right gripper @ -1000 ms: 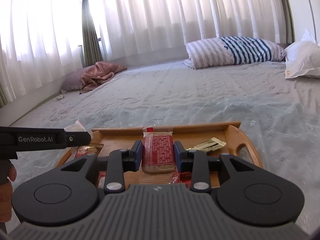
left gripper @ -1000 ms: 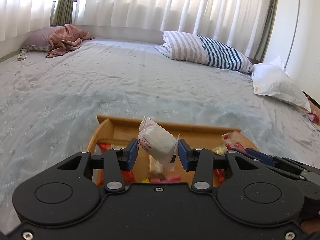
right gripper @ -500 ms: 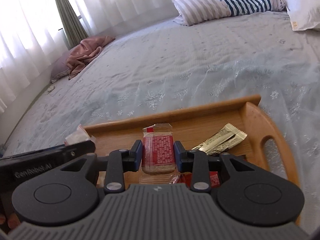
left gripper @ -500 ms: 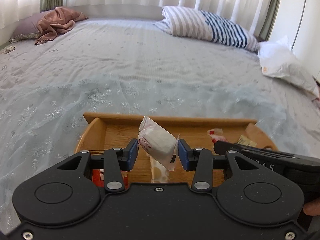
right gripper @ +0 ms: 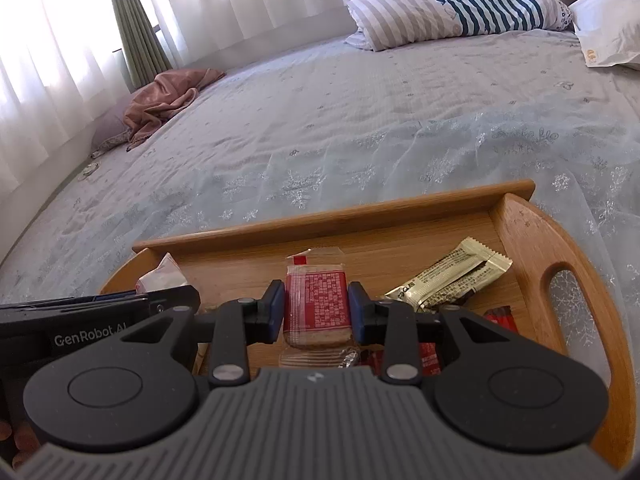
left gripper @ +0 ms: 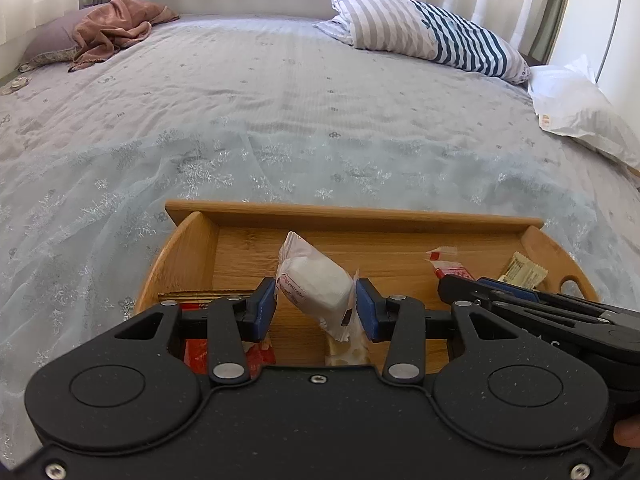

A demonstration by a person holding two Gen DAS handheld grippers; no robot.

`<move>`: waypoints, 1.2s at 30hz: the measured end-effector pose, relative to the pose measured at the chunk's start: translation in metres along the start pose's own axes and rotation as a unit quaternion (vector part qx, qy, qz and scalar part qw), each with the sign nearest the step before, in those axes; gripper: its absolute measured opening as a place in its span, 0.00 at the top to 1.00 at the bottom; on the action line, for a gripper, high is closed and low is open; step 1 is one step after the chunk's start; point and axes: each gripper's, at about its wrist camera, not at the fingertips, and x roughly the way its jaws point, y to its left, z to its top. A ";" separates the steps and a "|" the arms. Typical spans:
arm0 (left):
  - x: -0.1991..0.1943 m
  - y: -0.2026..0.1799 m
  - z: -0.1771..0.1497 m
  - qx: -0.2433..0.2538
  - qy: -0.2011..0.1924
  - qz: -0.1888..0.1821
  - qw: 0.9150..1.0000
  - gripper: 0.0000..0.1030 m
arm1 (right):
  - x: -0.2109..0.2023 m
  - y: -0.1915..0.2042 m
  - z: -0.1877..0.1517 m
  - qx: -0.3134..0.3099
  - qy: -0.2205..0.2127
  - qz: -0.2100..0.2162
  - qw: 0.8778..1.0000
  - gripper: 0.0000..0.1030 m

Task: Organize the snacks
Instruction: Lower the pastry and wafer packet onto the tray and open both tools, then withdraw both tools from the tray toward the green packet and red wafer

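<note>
Left gripper (left gripper: 315,307) clamped on white wrapped snack (left gripper: 314,280), tilted, held over wooden tray (left gripper: 352,216) near its left end. Right gripper (right gripper: 316,312) pinching red biscuit packet (right gripper: 318,302), upright, above tray middle. Beige snack bar (right gripper: 452,278) lying flat in tray toward right handle. Red packets (right gripper: 428,356) on tray floor below right gripper. Tray on bedspread (left gripper: 280,120).

- left gripper (left gripper: 316,306) clamps white-wrapped snack (left gripper: 314,280), tilted, above wooden tray (left gripper: 352,216)
- right gripper (left gripper: 452,286) alongside, red-wrapped snack (left gripper: 450,266) in its tips
</note>
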 end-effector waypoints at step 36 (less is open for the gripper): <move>-0.050 -0.005 -0.020 0.013 -0.034 -0.006 0.999 0.13 | -0.058 -0.015 -0.009 -0.010 -0.041 0.025 0.999 0.23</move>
